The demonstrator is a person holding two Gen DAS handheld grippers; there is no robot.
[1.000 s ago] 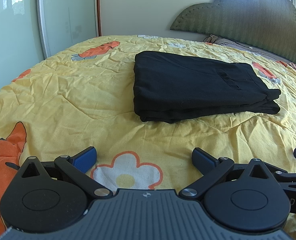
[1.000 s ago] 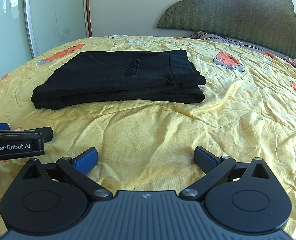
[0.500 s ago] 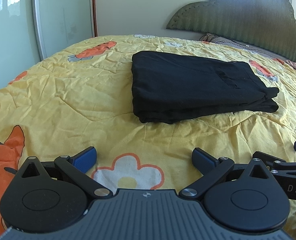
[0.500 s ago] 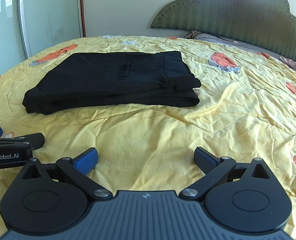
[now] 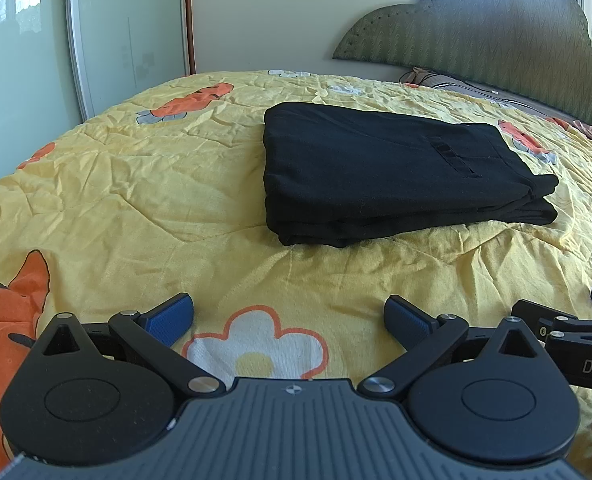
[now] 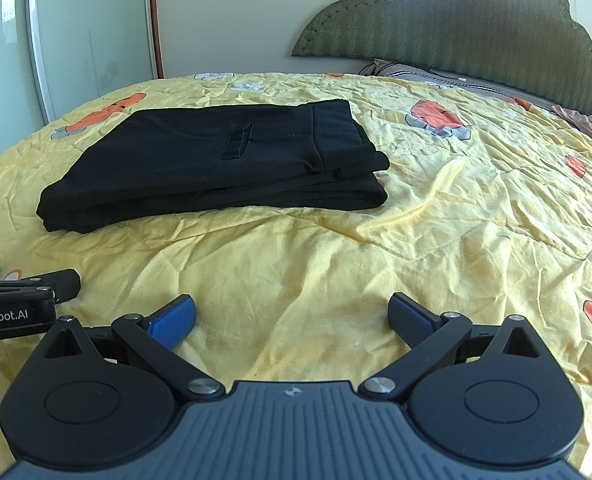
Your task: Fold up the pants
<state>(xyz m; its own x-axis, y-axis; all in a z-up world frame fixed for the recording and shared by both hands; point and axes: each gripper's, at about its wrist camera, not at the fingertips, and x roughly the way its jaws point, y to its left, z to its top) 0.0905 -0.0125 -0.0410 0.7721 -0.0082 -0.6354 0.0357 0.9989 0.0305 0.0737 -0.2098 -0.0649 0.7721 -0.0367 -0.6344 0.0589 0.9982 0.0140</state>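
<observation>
Black pants [image 5: 392,172] lie folded in a flat rectangular stack on the yellow bedspread [image 5: 136,184], with a back pocket slit facing up. The right wrist view has the same pants [image 6: 216,160] at centre left. My left gripper [image 5: 289,318] hovers open over a flower print, well short of the pants, nothing between its blue pads. Equally empty and open, my right gripper [image 6: 292,316] sits near the front of the bed. Each gripper's side shows at the edge of the other's view.
A green padded headboard [image 6: 456,28] stands behind the bed at the right, with a pillow [image 6: 428,74] below it. A glass sliding door [image 5: 128,40] and a wall close off the far left. The bedspread around the pants is wrinkled.
Both grippers have drawn back and risen slightly from the pants, staying open. The pants have not moved.
</observation>
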